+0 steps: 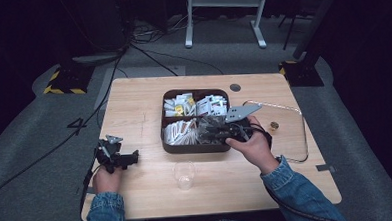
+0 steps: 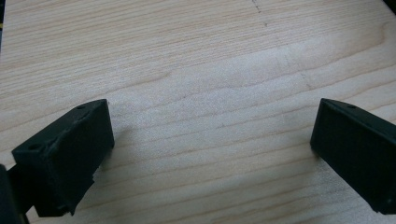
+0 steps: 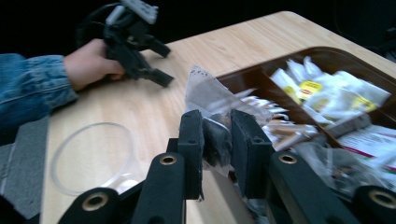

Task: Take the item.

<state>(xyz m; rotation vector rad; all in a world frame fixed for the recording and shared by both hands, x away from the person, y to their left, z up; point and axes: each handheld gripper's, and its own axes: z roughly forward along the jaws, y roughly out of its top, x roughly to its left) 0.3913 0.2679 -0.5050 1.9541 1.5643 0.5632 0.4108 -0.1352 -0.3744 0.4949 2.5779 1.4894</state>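
Your clear packet [image 3: 205, 100] is pinched tight in the right gripper [image 3: 217, 140], just above the brown tray's [image 1: 193, 146] front edge. Lift it straight — don't snag its neighbours — then swing toward the clear cup [image 1: 184, 175]. Left gripper [image 1: 120, 156] sits wide open and empty on the table [image 2: 196, 70].

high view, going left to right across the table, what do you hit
left gripper → clear cup → brown divided box of packets → right gripper, shut on a clear packet → small gold cap
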